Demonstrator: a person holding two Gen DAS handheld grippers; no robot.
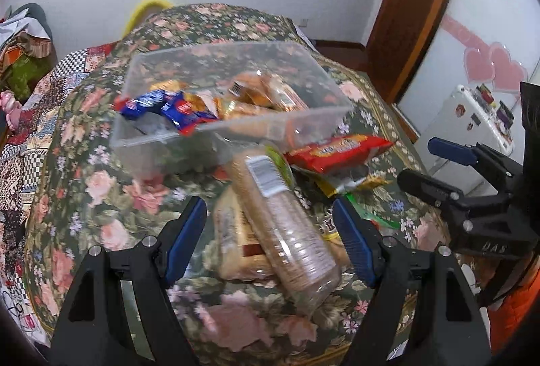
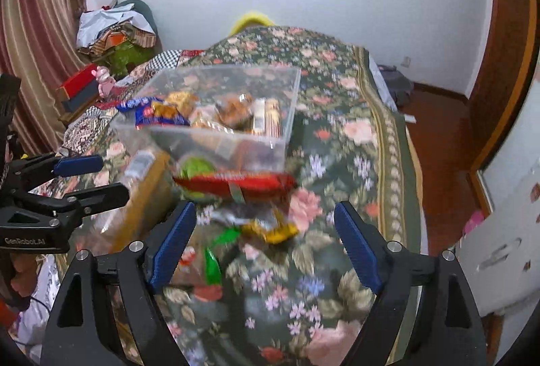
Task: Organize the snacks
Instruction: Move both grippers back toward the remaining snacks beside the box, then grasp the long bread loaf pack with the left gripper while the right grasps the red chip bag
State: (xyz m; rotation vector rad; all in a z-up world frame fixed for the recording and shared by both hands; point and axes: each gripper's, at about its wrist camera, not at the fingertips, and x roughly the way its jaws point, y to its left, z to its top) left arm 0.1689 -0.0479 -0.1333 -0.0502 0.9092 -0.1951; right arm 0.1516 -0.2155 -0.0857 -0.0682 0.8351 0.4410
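A clear plastic bin (image 1: 314, 124) (image 2: 236, 143) sits on the floral tablecloth and holds blue, orange and clear snack packs. In front of it lie a long clear sleeve of round crackers (image 1: 287, 224), a second cracker pack (image 1: 233, 231) under it, a red biscuit packet (image 1: 337, 151) (image 2: 236, 183), and small yellow and green wrappers (image 2: 270, 231). My left gripper (image 1: 270, 237) is open, its jaws either side of the cracker sleeve, not touching it. My right gripper (image 2: 265, 244) is open and empty above the small wrappers; it shows in the left wrist view (image 1: 435, 166).
The floral-covered table (image 2: 337, 136) has its right edge near a wooden door frame (image 1: 418, 11). A white fridge (image 1: 472, 119) stands to the right. A patchwork-covered surface with clutter (image 2: 111, 35) lies to the left. The left gripper shows in the right wrist view (image 2: 91, 178).
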